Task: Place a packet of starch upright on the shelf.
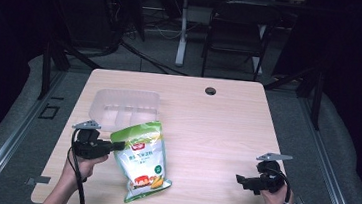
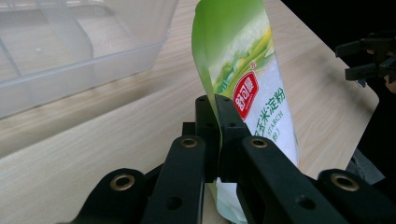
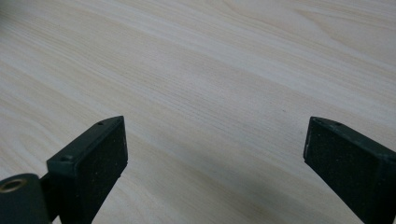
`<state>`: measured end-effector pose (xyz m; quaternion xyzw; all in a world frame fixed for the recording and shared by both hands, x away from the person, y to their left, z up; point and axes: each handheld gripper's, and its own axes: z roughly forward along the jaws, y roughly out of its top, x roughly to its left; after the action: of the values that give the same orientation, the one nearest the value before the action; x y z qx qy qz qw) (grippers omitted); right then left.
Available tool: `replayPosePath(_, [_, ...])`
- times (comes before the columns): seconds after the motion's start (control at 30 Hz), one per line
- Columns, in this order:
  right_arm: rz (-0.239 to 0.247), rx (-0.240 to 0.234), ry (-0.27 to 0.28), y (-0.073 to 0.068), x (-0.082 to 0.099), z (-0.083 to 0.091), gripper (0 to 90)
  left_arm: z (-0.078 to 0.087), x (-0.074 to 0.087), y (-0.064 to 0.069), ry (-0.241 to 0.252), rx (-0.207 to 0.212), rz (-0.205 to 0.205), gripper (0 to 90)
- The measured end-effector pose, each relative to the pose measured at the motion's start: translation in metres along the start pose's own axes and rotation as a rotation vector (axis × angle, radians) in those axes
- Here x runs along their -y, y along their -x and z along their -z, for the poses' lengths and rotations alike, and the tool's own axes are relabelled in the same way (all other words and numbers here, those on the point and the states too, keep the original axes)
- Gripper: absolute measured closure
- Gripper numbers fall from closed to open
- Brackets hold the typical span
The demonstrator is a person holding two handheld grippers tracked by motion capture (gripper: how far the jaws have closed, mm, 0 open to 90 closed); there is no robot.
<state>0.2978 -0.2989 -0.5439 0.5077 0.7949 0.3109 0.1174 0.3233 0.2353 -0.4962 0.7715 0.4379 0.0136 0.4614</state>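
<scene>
Pinching the green top edge of the starch pouch, your left gripper has its jaws pressed together on the film near the table's left side. The pouch lies just near of the clear divided container, its printed face up. Well apart on the right, your right gripper hangs over bare wood, jaws spread wide.

On the bench, a tray sat toward the far left. A pouch lay just in front of it, its top end overlapping the tray's near edge. The left tool pinched the pouch's upper left edge; the right tool hung spread near the bench's right front corner, well apart.
</scene>
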Motion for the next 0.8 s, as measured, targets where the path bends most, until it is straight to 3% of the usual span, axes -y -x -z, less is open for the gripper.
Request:
replayPosePath(0.13, [-0.002,-0.002,-0.002,0.000,0.000,0.000,5.9,0.006,-0.003,0.009,0.012,-0.036,-0.053,90.0])
replayPosePath(0.33, [-0.003,0.001,-0.008,0.000,0.000,-0.001,6.1,0.011,-0.008,0.020,0.020,-0.019,-0.107,90.0])
replayPosePath(0.8, [-0.006,0.007,-0.013,-0.001,0.000,-0.001,6.3,0.028,-0.018,0.034,0.031,-0.013,-0.170,90.0])
